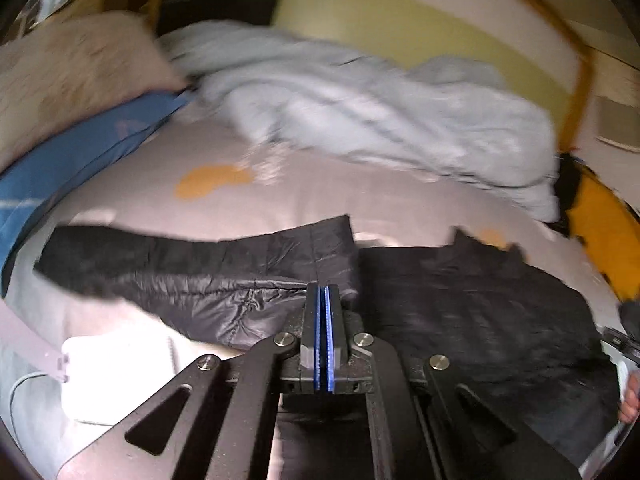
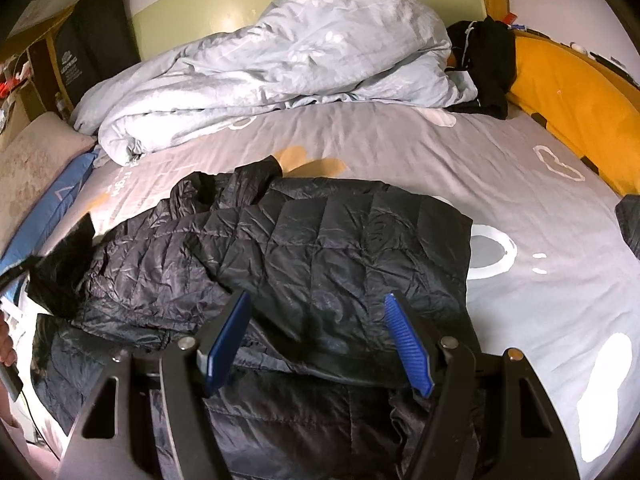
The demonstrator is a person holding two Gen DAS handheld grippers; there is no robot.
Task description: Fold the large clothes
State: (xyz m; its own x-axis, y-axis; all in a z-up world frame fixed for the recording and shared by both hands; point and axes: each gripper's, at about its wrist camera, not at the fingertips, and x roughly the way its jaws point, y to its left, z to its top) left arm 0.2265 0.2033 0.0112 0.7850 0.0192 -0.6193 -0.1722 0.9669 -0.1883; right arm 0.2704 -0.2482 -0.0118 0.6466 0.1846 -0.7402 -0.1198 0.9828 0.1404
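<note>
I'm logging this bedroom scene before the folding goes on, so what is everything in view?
puffer jacket: one, black, quilted, partly folded on the near part of the bed.
bed sheet: one, grey with printed shapes, under the jacket.
duvet: one, pale blue, bunched at the far side.
pillow: one, beige, far left.
blue cloth: one, beside the pillow.
yellow pad: one, right edge.
left tongs: shut.
right tongs: open, above the jacket.
</note>
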